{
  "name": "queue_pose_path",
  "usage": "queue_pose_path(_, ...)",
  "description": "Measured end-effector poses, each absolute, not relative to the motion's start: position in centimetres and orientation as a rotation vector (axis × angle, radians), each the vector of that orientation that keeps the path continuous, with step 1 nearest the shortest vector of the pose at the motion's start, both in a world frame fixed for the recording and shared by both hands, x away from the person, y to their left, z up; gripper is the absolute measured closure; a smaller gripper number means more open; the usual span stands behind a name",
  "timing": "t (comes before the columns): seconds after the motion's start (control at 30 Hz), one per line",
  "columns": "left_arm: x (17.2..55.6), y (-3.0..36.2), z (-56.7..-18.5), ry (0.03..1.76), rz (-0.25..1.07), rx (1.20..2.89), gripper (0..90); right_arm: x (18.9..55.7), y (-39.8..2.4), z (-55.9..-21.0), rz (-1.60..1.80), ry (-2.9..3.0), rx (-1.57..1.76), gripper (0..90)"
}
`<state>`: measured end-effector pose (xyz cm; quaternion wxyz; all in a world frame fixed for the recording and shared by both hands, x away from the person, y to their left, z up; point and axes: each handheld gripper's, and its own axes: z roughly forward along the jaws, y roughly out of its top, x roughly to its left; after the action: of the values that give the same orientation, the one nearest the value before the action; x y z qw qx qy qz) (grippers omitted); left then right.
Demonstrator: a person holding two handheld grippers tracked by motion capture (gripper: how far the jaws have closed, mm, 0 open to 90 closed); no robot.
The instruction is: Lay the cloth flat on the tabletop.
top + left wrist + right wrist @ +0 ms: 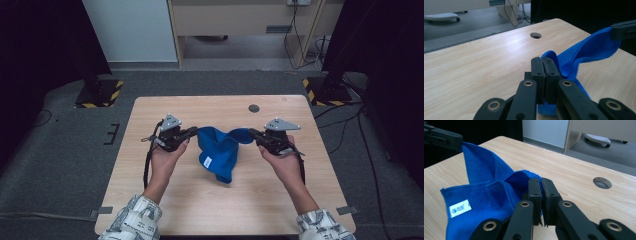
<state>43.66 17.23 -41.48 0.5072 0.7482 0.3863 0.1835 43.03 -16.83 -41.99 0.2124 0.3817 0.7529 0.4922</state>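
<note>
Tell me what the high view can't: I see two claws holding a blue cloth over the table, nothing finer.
Observer: In the left gripper view, the left claw is shut on an edge of the blue cloth, pads pressed together.
Operator: Now the other one.
Observer: The right gripper view has the right claw shut on a folded corner of the cloth, a thin dark slit left between the jaws lower down.
Operator: Read me that white tag.
Observer: The white label carries a small blue logo and marks too small to read.
Operator: Check the hole in the table.
Observer: The round hole holds a grey cap.
</note>
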Motion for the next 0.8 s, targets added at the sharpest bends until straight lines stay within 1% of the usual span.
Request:
queue_pose_path(0.37,44.2,17.1,-39.7,0.908,0.456,1.809,88.7,43.7,-18.5,-40.8,1.348,2.097,1.073,87.0)
queue_pose_path(0.8,44.6,17.6,-39.1,0.905,0.467,1.819,88.7,44.2,-18.9,-40.0,1.354,2.092,1.07,87.0)
